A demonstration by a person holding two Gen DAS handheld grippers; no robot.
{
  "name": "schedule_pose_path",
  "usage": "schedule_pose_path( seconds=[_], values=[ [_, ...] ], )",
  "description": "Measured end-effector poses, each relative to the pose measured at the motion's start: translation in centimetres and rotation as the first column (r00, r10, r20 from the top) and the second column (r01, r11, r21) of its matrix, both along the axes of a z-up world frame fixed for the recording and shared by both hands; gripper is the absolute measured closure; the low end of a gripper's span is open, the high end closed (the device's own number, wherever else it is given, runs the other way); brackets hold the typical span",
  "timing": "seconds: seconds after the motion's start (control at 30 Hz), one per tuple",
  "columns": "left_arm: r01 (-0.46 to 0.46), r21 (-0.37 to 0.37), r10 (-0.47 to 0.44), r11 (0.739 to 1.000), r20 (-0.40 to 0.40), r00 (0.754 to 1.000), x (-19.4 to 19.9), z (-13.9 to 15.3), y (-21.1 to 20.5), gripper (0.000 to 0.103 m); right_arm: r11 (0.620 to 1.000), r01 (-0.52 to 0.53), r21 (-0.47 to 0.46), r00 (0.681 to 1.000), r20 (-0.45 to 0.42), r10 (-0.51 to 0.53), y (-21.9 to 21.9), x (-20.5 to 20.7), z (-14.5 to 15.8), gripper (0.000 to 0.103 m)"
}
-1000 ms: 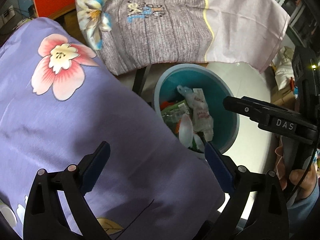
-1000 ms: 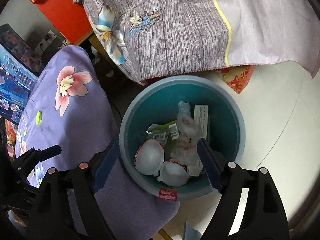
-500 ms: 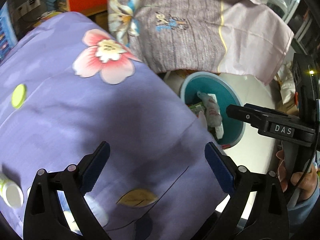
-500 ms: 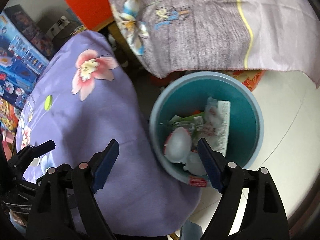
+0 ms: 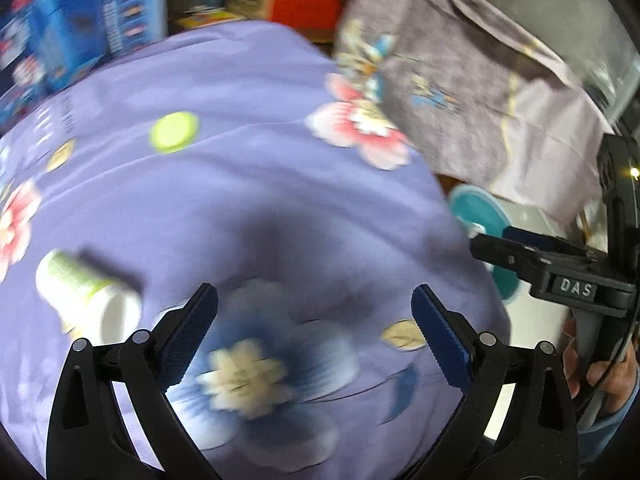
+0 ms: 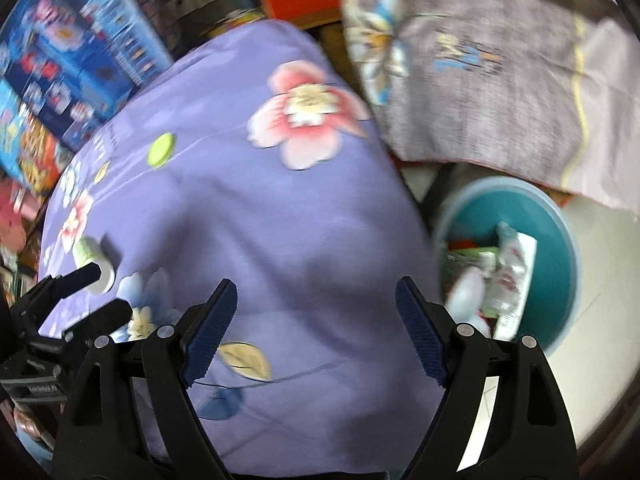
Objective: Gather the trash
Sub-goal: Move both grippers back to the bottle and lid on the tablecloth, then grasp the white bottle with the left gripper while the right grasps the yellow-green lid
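Your left gripper point(image 5: 314, 332) and right gripper point(image 6: 316, 330) are both released, grasping nothing. A white-and-green plastic cup point(image 5: 86, 296) lies tipped at lower left on the purple floral cloth point(image 5: 248, 184)

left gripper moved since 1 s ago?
Yes. The left gripper swung left, away from the teal bin, and now faces the purple cloth and the lying cup.
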State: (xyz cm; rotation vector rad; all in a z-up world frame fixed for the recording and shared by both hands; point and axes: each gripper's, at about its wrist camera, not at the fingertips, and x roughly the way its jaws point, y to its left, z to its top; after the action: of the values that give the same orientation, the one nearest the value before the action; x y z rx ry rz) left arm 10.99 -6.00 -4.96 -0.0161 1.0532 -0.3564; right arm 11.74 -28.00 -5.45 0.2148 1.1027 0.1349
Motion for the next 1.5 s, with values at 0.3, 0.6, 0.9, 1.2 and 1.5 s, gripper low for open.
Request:
schedule_pose_path(
  seconds=[0.3,0.6,0.9,1.2,1.5],
  values=[
    [-0.302,-0.041,0.301,0.953,-0.030,0.953,1.0,0.1,10.6,0.006,0.988,-0.149,-0.028,0.989,-0.024,0.148,8.0,2.8,0.0,0.025],
    [-0.422,-0.074,0.412,0.904,-0.116,0.904,4.2,-2.7,14.0,0.006,0.979,-0.196,-0.055,0.979,-0.065,0.192,11.6,5.5,-1.2,0.025],
    [-0.416,-0.002,0.413,0.909,-0.123,0.902,5.0,-4.9,14.4,0.006,0.979,-0.196,-0.061,0.976,-0.110,0.188,12.4,6.8,-2.9,0.025],
    [-0.392,0.040,0.394,0.919,-0.069,0.917,3.4,-4.9,16.3,0.045,0.964,-0.254,-0.077,0.965,-0.083,0.248,15.8,7.9,-2.5,0.025],
    [-0.333,-0.024,0.333,0.942,-0.009,0.943,6.9,-2.9,18.9,0.046,0.938,-0.322,-0.127,0.947,-0.027,0.321,20.2,13.1,-2.2,0.025]
  ],
)
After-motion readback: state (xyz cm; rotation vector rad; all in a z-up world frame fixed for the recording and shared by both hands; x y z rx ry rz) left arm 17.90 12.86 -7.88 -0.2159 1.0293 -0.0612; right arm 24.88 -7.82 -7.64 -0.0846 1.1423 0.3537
